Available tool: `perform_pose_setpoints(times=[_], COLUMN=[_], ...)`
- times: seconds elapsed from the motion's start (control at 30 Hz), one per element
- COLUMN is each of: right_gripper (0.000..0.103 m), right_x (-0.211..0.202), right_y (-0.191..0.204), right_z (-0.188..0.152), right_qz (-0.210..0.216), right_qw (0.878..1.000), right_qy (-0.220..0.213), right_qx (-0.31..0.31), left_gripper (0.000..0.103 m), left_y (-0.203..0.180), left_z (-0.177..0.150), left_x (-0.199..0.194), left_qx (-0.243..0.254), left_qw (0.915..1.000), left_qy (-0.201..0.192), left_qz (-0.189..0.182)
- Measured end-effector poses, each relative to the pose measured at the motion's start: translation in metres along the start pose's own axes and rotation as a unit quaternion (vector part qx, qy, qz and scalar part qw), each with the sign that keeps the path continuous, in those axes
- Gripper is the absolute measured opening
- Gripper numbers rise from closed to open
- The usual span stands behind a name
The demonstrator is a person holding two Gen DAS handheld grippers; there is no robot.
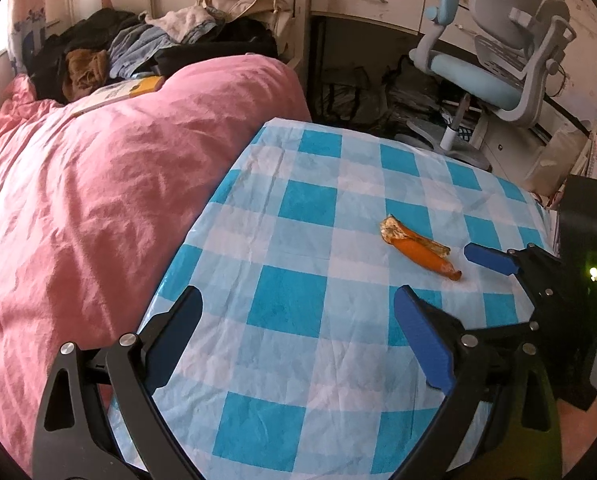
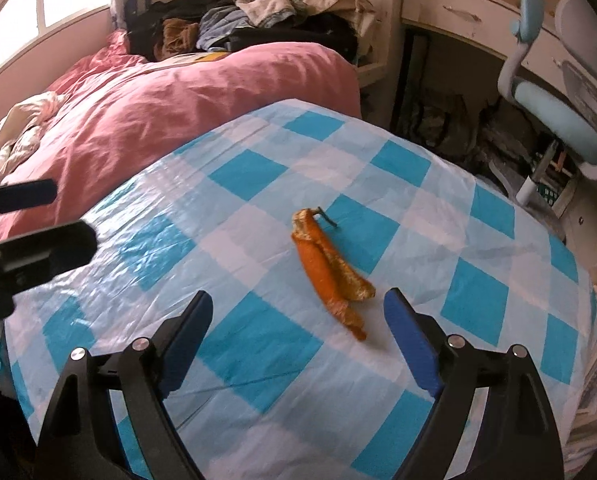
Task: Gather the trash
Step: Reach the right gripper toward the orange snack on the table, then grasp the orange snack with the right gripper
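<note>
Right wrist view: my right hand-held gripper (image 2: 298, 320) is spread wide, holding nothing, peel (image 2: 330, 272) lying on the counter (image 2: 478, 288) just ahead; left hand-held gripper (image 1: 298, 320) likewise released, peel to its right.

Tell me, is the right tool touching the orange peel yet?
Apart. In the right wrist view, the right tool is open and the orange peel lies ahead on the checkered tablecloth, with bare cloth showing between the peel and both fingers.

The peel (image 2: 330, 272) lay on my worktop (image 2: 258, 392), just ahead of my right tongs (image 2: 298, 336); the bed (image 2: 178, 96) stood behind-left, the chair (image 2: 558, 92) right.
</note>
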State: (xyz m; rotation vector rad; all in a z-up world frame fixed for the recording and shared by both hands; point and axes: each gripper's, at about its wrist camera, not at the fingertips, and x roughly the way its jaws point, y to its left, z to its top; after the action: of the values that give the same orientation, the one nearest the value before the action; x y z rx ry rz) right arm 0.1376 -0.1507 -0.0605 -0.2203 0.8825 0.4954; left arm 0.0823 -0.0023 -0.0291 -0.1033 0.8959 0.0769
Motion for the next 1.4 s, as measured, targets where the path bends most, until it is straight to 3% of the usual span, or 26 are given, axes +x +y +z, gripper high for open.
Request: perform_pose_setpoints(times=[0.33,0.63,0.73,0.87,1.0,1.1,1.4], right_gripper=[0.084,0.081,0.070,0.044,0.026,0.019,0.017], right_x=[0.018,0.032,0.035,0.032,0.029,0.024,-0.010], right_y=[-0.003,-0.005,-0.007,-0.012,-0.010,-0.006,0.009], right_z=[0.007,0.013,0.014,0.015,0.014,0.011,0.004], right_qz=[0.004,-0.001,0.004,0.010,0.018,0.021,0.035], right_qw=[1.000,1.000,1.000,0.999,0.999,0.999,0.999], right_qy=[0.015,0.024,0.027,0.031,0.036,0.036,0.018], right_qx=[0.000,0.005,0.009,0.018,0.016,0.010,-0.009], left_gripper=[0.094,0.094,0.095,0.095,0.095,0.095,0.095], left_y=[0.013,0.014,0.015,0.014,0.012,0.011,0.007], left_z=[0.009,0.013,0.016,0.018,0.017,0.016,0.013], left_x=[-0.001,0.006,0.010,0.009,0.007,0.005,-0.003], left_qx=[-0.028,-0.024,-0.030,-0.031,-0.026,-0.022,-0.013], left_qw=[0.9996,0.9997,0.9995,0.9995,0.9996,0.9998,0.9999], left_qy=[-0.003,0.003,0.007,0.005,0.005,0.004,0.000], left_qz=[-0.003,0.001,0.001,-0.001,-0.002,-0.001,-0.001])
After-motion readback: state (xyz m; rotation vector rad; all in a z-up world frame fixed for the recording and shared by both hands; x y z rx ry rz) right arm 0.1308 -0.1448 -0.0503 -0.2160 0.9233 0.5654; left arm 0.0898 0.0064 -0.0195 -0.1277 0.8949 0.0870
